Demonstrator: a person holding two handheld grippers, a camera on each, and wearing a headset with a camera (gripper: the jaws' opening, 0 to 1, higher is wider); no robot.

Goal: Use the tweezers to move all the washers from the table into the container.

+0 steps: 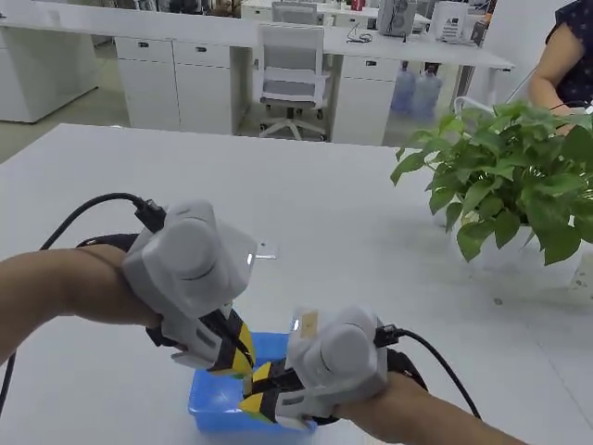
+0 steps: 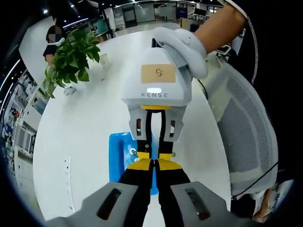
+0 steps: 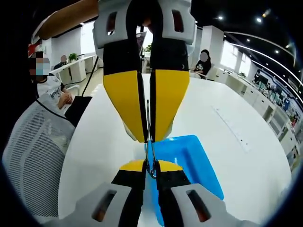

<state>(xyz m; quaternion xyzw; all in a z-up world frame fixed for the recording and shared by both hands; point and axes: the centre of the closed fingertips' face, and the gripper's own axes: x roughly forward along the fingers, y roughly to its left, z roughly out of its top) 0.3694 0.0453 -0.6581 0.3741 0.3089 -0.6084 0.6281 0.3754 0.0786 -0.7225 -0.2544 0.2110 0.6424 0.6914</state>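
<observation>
The blue container (image 1: pixel 215 400) sits on the white table near its front edge. A small washer (image 2: pixel 133 151) lies inside it. Both grippers meet tip to tip right over it. My left gripper (image 1: pixel 237 345) comes in from the left and my right gripper (image 1: pixel 256 387) from the right. The thin metal tweezers (image 3: pixel 149 142) run in the slit between the left gripper's yellow jaws and down between the right gripper's own jaws. Both pairs of jaws are closed on them. A small ring-shaped bit (image 3: pixel 153 173) shows at the tweezers' lower end.
A potted green plant (image 1: pixel 505 181) stands at the right of the table. A small flat tag (image 1: pixel 266 250) lies on the table beyond the grippers. A white strip (image 3: pixel 232 126) lies beside the container. Desks and an office chair (image 1: pixel 292 79) are behind, and a mesh chair (image 2: pixel 246 137) is close by.
</observation>
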